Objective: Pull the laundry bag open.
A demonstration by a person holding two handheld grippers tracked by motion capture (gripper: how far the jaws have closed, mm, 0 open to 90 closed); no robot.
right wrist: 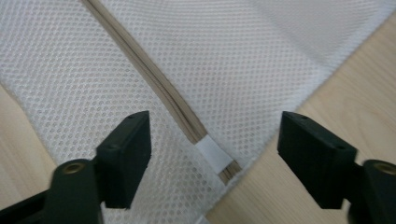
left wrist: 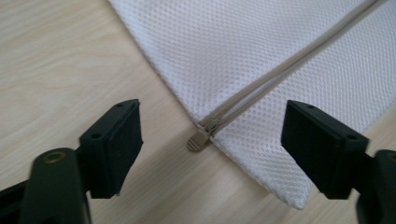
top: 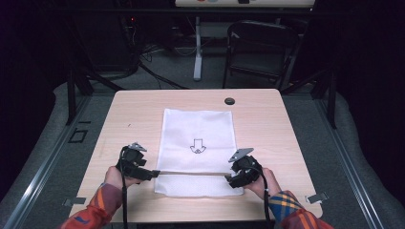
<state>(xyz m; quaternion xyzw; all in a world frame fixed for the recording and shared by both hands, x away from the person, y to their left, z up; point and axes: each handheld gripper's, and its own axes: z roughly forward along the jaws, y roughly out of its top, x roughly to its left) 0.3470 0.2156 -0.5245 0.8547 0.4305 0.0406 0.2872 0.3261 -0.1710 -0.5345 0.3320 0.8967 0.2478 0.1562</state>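
Wooden table [top: 267, 119] carries white mesh bag [top: 198, 129] lying flat | zipper [left wrist: 289, 63] closed, its pull [left wrist: 198, 139] between and just ahead of left gripper [left wrist: 212, 144] jaws, set wide, not touching | right gripper [right wrist: 215, 149] wide, straddling zipper's white end tab [right wrist: 214, 156] | folding chair [top: 260, 47] beyond table.

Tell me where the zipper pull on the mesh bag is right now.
In the left gripper view the zipper pull lies at the mesh bag's edge, on the table between the left gripper's open jaws; in the high view that is the bag's left side.
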